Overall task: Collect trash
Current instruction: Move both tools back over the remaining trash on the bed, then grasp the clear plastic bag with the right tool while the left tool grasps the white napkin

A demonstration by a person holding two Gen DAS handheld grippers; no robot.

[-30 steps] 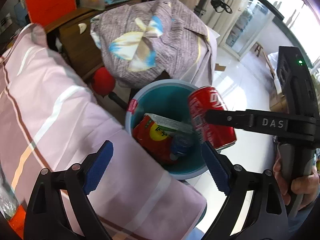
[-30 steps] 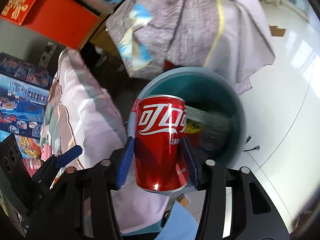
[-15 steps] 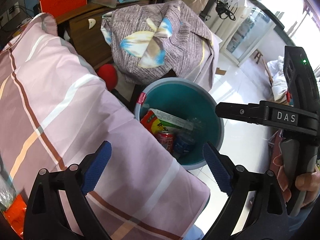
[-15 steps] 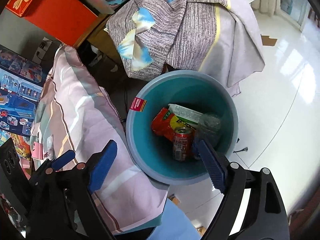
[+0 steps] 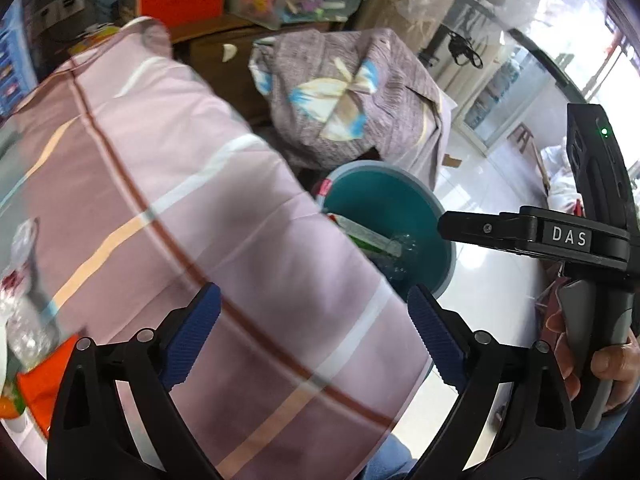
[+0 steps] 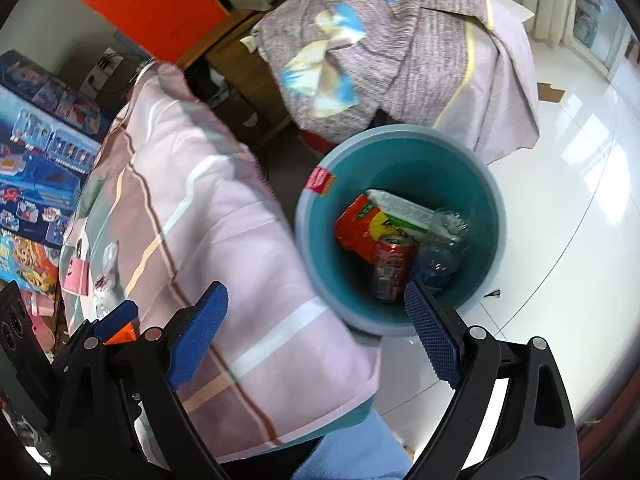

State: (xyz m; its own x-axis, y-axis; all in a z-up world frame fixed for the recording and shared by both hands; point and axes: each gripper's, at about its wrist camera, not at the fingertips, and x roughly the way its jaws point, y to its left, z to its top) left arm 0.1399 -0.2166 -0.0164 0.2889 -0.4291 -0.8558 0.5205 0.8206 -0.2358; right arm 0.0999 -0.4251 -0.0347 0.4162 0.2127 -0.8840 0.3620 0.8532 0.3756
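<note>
A teal bin [image 6: 420, 168] stands on the white floor beside the bed. A red cola can [image 6: 390, 268] lies inside it with a red snack bag [image 6: 354, 224] and a clear plastic bottle [image 6: 444, 224]. My right gripper [image 6: 312, 312] hangs above the bin's near rim, its jaws still opening with nothing between them. My left gripper [image 5: 312, 308] is open and empty over the pink striped bedding [image 5: 180, 200], with the bin [image 5: 400, 200] behind it to the right. A crumpled clear bottle [image 5: 24, 320] and an orange wrapper [image 5: 40, 384] lie on the bed at far left.
A grey patterned cloth [image 6: 400, 40] drapes over furniture just behind the bin. A hand [image 5: 600, 364] grips the right tool's handle. Toy boxes [image 6: 36, 160] line the wall left of the bed. Glossy white floor [image 6: 560, 240] spreads to the right.
The right gripper opened and the cola can dropped from it into the bin. Both grippers then drew back and up toward the bed, so the bin now shows further right.
</note>
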